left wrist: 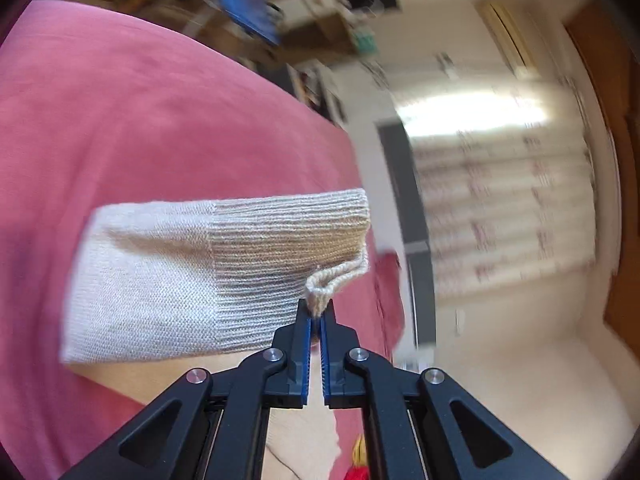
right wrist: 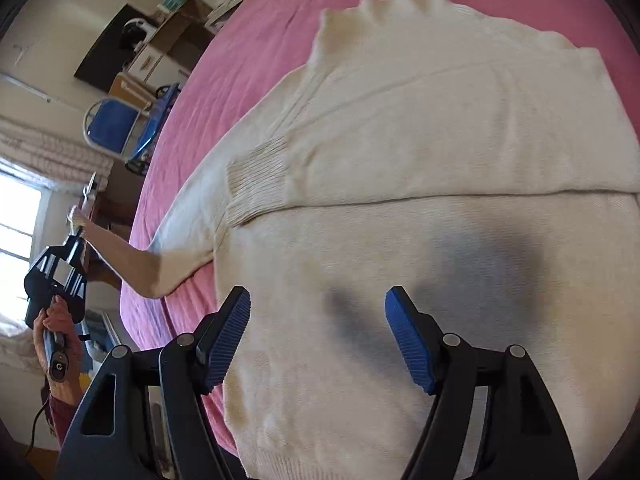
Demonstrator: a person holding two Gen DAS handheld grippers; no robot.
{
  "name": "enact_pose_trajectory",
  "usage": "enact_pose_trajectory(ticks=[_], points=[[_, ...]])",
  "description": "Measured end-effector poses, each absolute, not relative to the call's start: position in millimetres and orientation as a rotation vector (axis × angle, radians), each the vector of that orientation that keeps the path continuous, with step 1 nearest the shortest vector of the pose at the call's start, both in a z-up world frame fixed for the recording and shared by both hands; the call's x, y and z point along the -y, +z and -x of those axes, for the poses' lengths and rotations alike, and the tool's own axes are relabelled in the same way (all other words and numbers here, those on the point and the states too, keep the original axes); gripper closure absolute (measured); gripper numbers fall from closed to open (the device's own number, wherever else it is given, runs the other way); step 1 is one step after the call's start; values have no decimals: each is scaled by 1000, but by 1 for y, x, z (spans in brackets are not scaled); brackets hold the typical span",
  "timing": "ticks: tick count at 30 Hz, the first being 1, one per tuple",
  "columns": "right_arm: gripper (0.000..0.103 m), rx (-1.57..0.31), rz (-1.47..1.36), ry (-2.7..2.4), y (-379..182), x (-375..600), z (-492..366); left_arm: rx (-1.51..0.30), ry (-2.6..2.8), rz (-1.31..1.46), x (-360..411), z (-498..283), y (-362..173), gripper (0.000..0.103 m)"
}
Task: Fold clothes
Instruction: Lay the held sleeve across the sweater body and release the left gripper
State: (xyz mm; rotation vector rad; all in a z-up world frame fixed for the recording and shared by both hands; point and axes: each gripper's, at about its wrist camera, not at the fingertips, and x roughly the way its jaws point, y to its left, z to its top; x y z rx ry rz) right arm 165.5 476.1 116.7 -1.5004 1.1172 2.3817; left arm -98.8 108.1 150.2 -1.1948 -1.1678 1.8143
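A cream knitted sweater (right wrist: 420, 240) lies flat on the pink bedspread (right wrist: 248, 60), collar at the far end. One sleeve is folded across the chest, and its ribbed cuff (right wrist: 256, 188) rests on the body. The other sleeve (right wrist: 132, 260) stretches off the bed's left edge into the air. My left gripper (right wrist: 78, 236), held by a hand (right wrist: 52, 320), is shut on that sleeve's cuff. In the left wrist view the ribbed cuff (left wrist: 288, 240) hangs from the left gripper (left wrist: 316, 314), a fold of it pinched between the blue pads. My right gripper (right wrist: 318, 300) stands open over the sweater's lower body, with nothing between its fingers.
The bed's left edge (right wrist: 132, 280) drops to the floor. Beyond it stand a blue chair (right wrist: 112, 128), boxes and a cabinet (right wrist: 160, 52), and a bright window (right wrist: 16, 220). The left wrist view shows a blurred curtain (left wrist: 500, 208) and a dark post (left wrist: 412, 220).
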Motion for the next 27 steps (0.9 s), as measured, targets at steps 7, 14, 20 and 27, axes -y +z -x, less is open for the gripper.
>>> enact_pose_trajectory(ticks=[7, 14, 20, 27], points=[[30, -1245, 1336, 2222, 100, -576, -217, 803, 1578, 1159, -309, 36, 190, 100], [30, -1331, 1283, 2112, 69, -633, -254, 441, 1404, 1285, -438, -89, 147, 100], [30, -1440, 1196, 2156, 64, -664, -254, 259, 1274, 1473, -465, -136, 74, 92], [24, -1477, 1167, 2298, 77, -676, -206, 356, 1271, 1506, -433, -102, 73, 90]])
